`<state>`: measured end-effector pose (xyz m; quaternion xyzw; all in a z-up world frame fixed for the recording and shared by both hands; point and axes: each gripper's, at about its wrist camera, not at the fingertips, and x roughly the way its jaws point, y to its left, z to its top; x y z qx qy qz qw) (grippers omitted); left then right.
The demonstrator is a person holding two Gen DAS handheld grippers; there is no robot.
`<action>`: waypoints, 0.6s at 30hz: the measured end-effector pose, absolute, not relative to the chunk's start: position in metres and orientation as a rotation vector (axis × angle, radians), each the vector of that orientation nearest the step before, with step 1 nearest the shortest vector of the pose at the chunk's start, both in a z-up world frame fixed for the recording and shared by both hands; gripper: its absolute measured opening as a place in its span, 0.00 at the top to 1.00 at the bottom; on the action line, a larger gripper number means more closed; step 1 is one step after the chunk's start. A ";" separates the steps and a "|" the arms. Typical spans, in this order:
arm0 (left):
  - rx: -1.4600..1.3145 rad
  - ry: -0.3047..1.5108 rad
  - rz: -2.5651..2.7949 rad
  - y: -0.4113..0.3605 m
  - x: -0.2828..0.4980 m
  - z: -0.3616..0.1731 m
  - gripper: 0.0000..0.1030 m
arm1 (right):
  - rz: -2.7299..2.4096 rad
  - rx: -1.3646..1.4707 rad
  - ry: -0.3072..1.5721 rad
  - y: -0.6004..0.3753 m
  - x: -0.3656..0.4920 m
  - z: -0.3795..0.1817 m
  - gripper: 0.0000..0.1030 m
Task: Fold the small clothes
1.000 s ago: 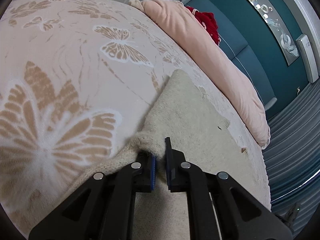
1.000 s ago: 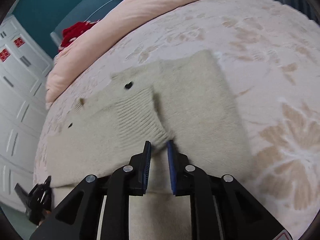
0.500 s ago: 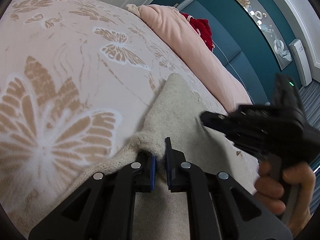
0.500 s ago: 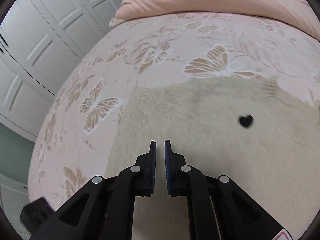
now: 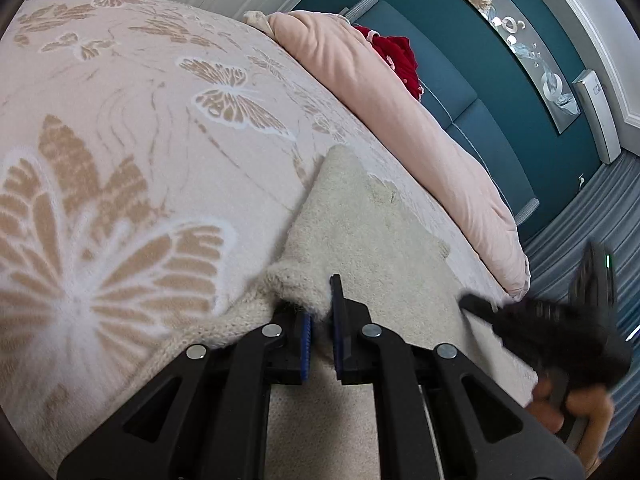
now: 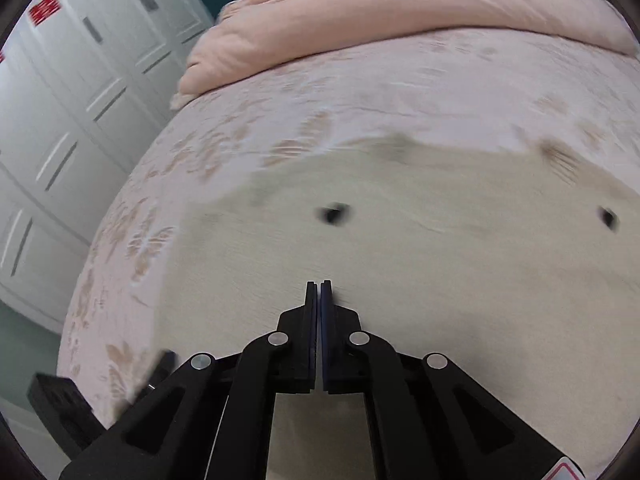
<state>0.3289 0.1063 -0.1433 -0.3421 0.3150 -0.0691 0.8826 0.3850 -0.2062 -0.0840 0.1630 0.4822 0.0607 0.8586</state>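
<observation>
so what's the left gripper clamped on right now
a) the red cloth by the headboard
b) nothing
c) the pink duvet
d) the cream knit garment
d: in the left wrist view the left gripper has its jaws closed on a bunched edge of the cream knit garment, lifting it off the butterfly bedspread.

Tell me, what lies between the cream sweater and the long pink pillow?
Only a bare strip of butterfly bedspread, seen in both wrist views; nothing rests between the sweater and the pillow.
</observation>
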 end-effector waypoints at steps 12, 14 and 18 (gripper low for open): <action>-0.683 0.674 -0.126 0.101 0.336 -0.142 0.91 | -0.129 0.427 1.004 -0.373 0.283 -0.090 1.00; -0.683 0.674 -0.126 0.101 0.336 -0.142 0.91 | -0.142 0.477 0.948 -0.373 0.271 -0.082 0.99; -0.683 0.675 -0.126 0.101 0.336 -0.142 0.91 | -0.145 0.439 0.928 -0.367 0.264 -0.081 0.98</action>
